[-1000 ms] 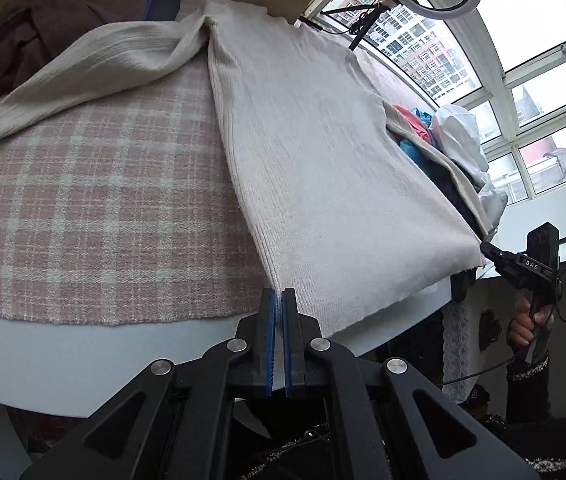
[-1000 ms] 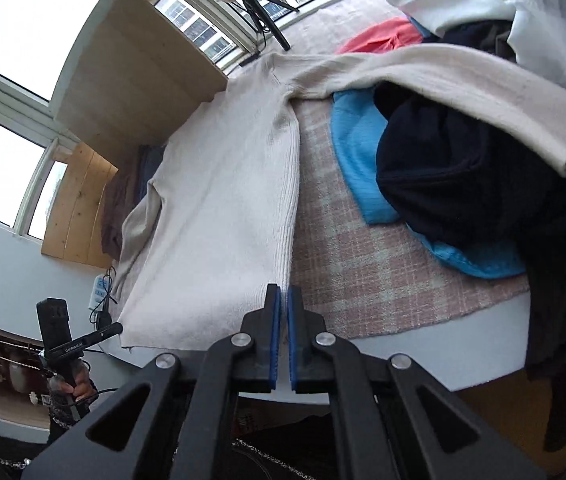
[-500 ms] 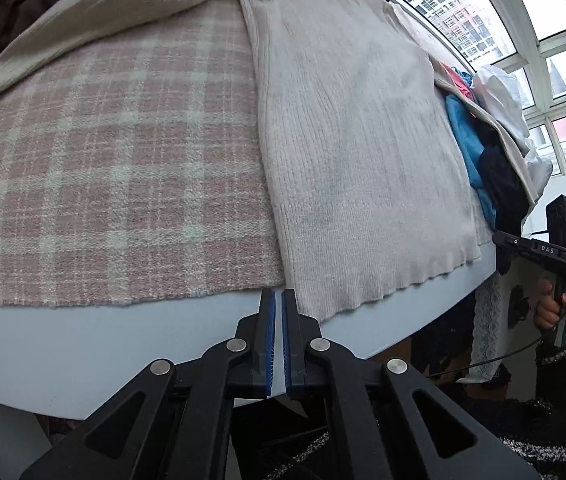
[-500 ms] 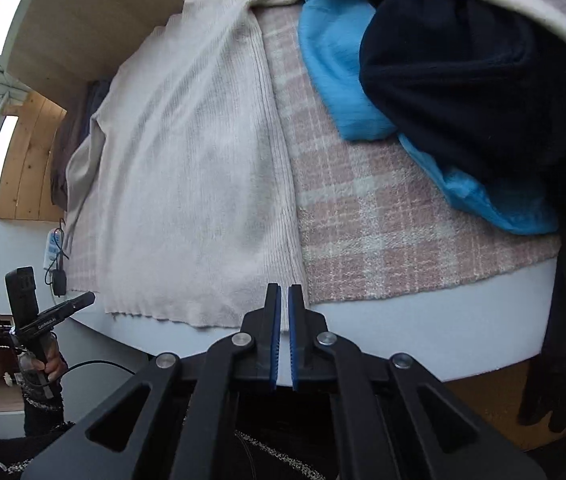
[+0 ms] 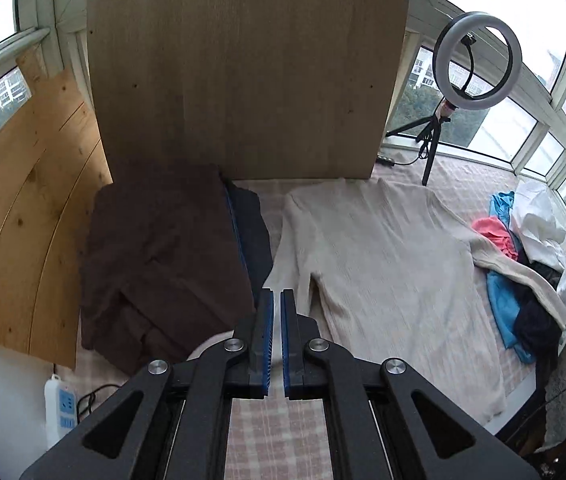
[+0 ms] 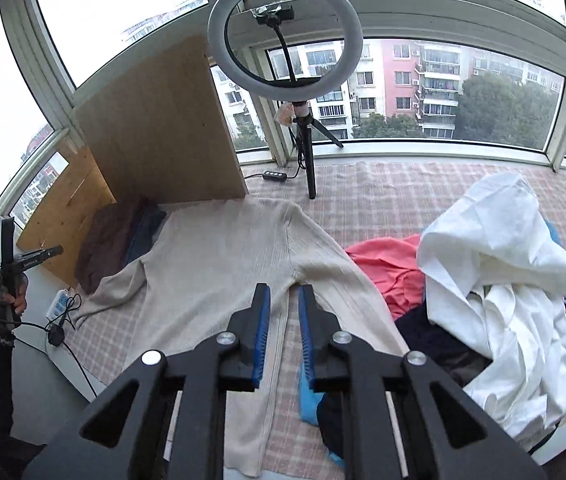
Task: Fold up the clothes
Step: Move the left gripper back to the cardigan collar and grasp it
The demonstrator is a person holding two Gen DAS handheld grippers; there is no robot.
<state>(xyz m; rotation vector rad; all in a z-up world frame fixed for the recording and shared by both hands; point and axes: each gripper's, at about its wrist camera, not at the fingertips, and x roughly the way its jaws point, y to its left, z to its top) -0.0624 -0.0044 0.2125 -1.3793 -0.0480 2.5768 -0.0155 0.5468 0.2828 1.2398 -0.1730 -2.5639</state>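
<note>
On the checked pink cloth (image 6: pixel 403 192) below the ring light (image 6: pixel 285 36), the cream knit sweater (image 5: pixel 383 280) lies spread flat on its front, one sleeve trailing toward the folded brown garment (image 5: pixel 155 272) and the other draped over the heap of unfolded clothes (image 6: pixel 495 292). Both claws, low at the sweater's hem half a second ago, have lifted and now hover above it: the left gripper (image 5: pixel 277 320) nearly closed with a thin gap, the right gripper (image 6: pixel 284 312) a little wider, neither holding anything. The hem looks smoothed, so folding the sleeves inward likely comes next.
</note>
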